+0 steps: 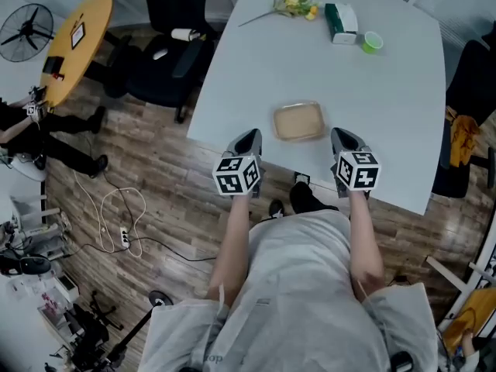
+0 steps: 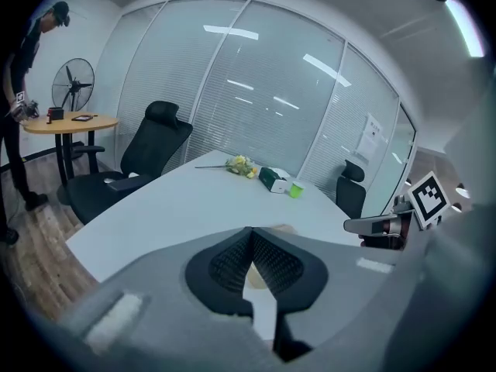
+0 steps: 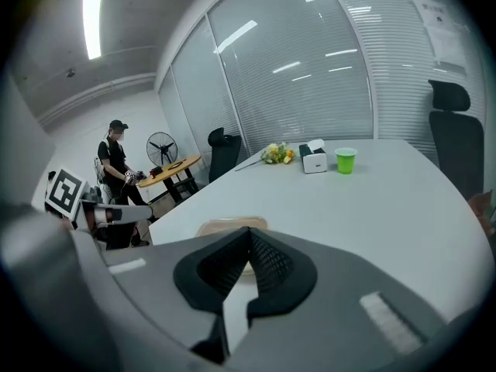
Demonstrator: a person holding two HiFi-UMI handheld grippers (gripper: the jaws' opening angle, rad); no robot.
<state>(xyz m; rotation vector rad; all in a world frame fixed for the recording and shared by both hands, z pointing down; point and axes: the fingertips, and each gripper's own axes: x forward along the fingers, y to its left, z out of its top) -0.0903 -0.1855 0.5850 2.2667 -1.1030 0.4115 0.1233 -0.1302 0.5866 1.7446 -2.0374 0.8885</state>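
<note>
A shallow tan tray (image 1: 298, 121) lies on the white table (image 1: 387, 107) near its front edge. My left gripper (image 1: 249, 136) hovers just left of the tray and my right gripper (image 1: 341, 135) just right of it. Both are shut with nothing between the jaws. In the left gripper view, the left gripper (image 2: 252, 231) hides most of the tray (image 2: 284, 229). The right gripper view shows the right gripper (image 3: 249, 231) with the tray (image 3: 231, 225) just beyond its tips. Farther back lie yellow flowers (image 1: 293, 3), a green-and-white box (image 1: 339, 22) and a green cup (image 1: 372, 43).
A black office chair (image 1: 167, 53) stands left of the table and another (image 1: 469, 84) at its right edge. Farther left are a round wooden table (image 1: 74, 45), a fan (image 1: 27, 31) and a person (image 3: 118, 165). Cables and a power strip (image 1: 120, 227) lie on the wooden floor.
</note>
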